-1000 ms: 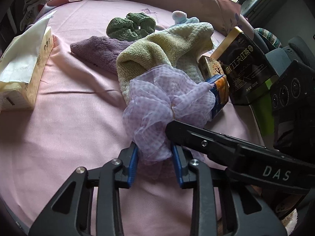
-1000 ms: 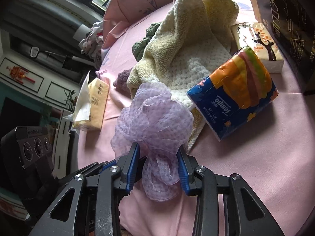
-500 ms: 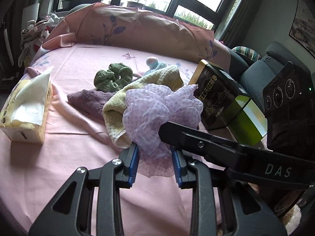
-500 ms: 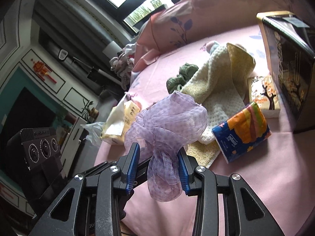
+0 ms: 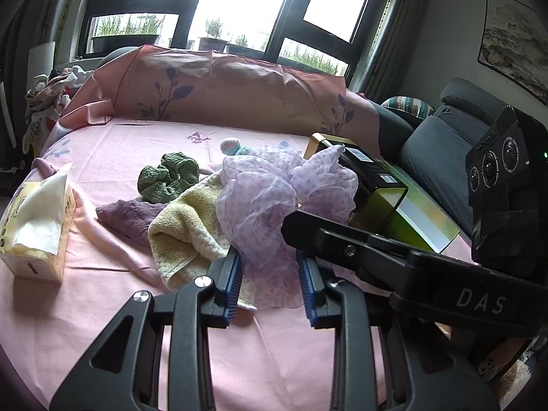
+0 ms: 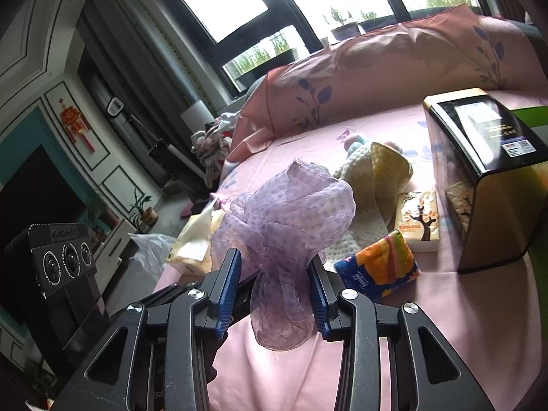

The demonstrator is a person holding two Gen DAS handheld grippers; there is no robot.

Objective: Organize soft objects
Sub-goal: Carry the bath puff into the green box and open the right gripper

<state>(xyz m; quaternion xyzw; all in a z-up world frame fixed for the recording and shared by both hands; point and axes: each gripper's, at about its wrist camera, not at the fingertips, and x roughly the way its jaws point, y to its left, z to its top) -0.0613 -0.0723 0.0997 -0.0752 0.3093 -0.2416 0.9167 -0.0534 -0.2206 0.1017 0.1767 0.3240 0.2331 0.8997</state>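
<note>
A lilac mesh cloth (image 5: pixel 274 198) hangs bunched above the pink bed, pinched from two sides. My left gripper (image 5: pixel 269 284) is shut on its lower folds. My right gripper (image 6: pixel 274 291) is shut on the gathered neck of the same cloth (image 6: pixel 291 212), and one of its black fingers (image 5: pixel 342 243) crosses the left wrist view. On the sheet lie a yellow towel (image 5: pixel 185 226), a purple cloth (image 5: pixel 130 214), a crumpled green cloth (image 5: pixel 169 176) and a small pastel plush toy (image 5: pixel 233 145).
A tissue box (image 5: pixel 37 229) stands at the bed's left edge. A tall black box (image 6: pixel 486 171), a small carton (image 6: pixel 419 221) and an orange-blue tissue packet (image 6: pixel 376 270) sit to the right. A pink pillow (image 5: pixel 222 85) lines the far side; a grey sofa (image 5: pixel 435 157) stands beyond.
Both grippers have risen and tilted up with the mesh cloth held between them. The cloth has come off the towel and sheet, and the windows have come into view.
</note>
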